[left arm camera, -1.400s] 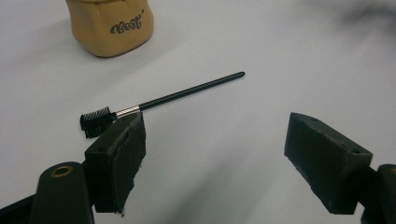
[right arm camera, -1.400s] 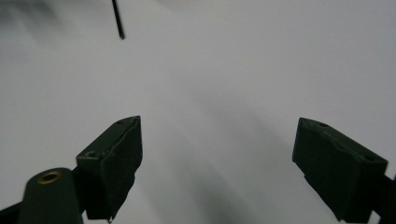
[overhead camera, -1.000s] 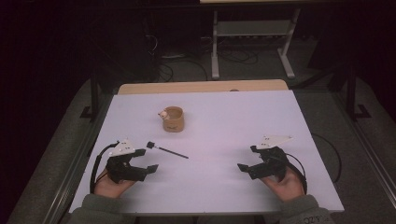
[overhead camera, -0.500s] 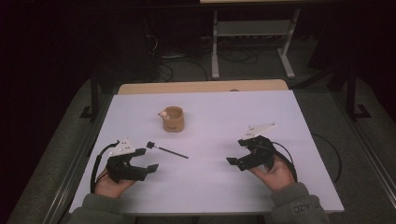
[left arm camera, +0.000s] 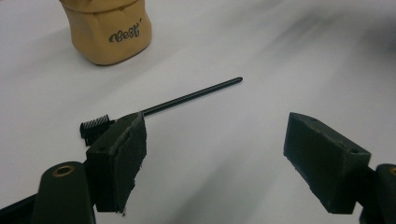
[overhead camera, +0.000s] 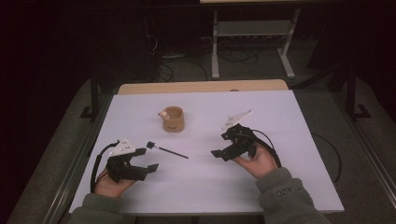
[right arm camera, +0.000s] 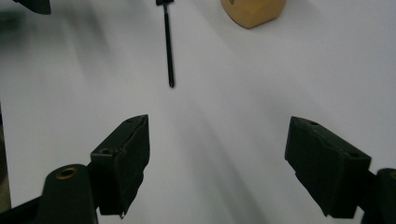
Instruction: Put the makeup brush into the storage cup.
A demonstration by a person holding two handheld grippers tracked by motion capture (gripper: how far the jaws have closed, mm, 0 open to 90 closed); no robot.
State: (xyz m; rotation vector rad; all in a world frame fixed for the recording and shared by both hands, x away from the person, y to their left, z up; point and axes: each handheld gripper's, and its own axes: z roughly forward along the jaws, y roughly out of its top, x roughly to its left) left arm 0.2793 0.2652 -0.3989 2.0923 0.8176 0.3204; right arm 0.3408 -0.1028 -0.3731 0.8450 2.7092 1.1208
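Left tongs (overhead camera: 148,160), right tongs (overhead camera: 223,144) agape, empty; brush (overhead camera: 166,150), cup (overhead camera: 173,119) between.

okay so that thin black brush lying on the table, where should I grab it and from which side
Probably mid-handle. The brush lies flat on the white table, comb head beside the open left gripper, thin rod pointing toward the open right gripper. Come straight down from above, jaws set across the rod, since it lies too low for a sideways approach.

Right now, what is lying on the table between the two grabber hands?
A thin black brush lies between the left gripper and the right gripper, as the high view shows. It sits closer to the left one.
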